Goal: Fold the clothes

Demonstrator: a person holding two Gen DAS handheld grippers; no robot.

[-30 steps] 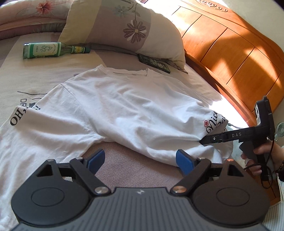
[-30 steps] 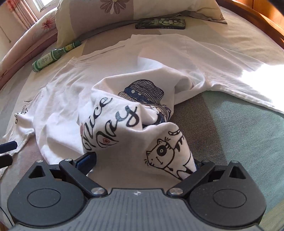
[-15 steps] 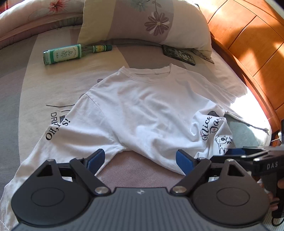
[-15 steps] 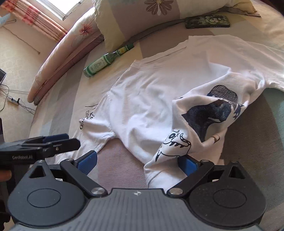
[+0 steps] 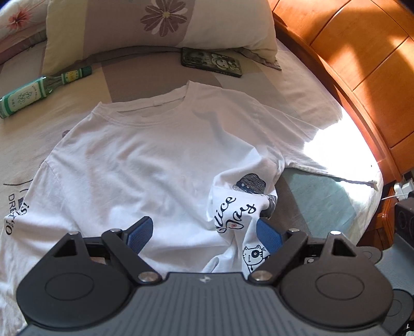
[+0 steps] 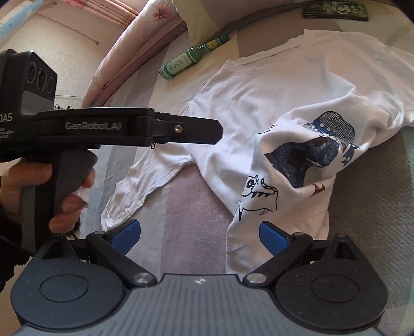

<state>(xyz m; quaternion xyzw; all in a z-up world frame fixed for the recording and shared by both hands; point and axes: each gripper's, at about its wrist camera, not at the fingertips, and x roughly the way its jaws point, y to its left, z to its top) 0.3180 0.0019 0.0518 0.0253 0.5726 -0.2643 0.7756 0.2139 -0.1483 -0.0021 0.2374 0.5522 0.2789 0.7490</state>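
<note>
A white T-shirt (image 5: 145, 165) lies back side up on the bed, collar toward the pillow. Its lower right corner (image 5: 233, 209) is flipped over and shows a "Nice Day" print with a cat. My left gripper (image 5: 204, 235) hovers open over the shirt's lower part, and the printed corner rests beside its right finger. From the right wrist view the left gripper (image 6: 217, 134) shows from the side, held by a hand (image 6: 31, 181). My right gripper (image 6: 200, 237) is open. The hem of the printed flap (image 6: 297, 160) lies loose inside its right finger, not pinched.
A green glass bottle (image 5: 38, 90) lies at the upper left near a floral pillow (image 5: 160, 23). A dark phone case (image 5: 212, 62) sits just beyond the collar. The wooden headboard (image 5: 349, 64) runs along the right, with a dark speaker (image 5: 403, 219) past the bed's edge.
The right gripper let go of the printed corner, which now rests on the shirt, and it rose and tilted. The left gripper moved right and up over the shirt, still open.
</note>
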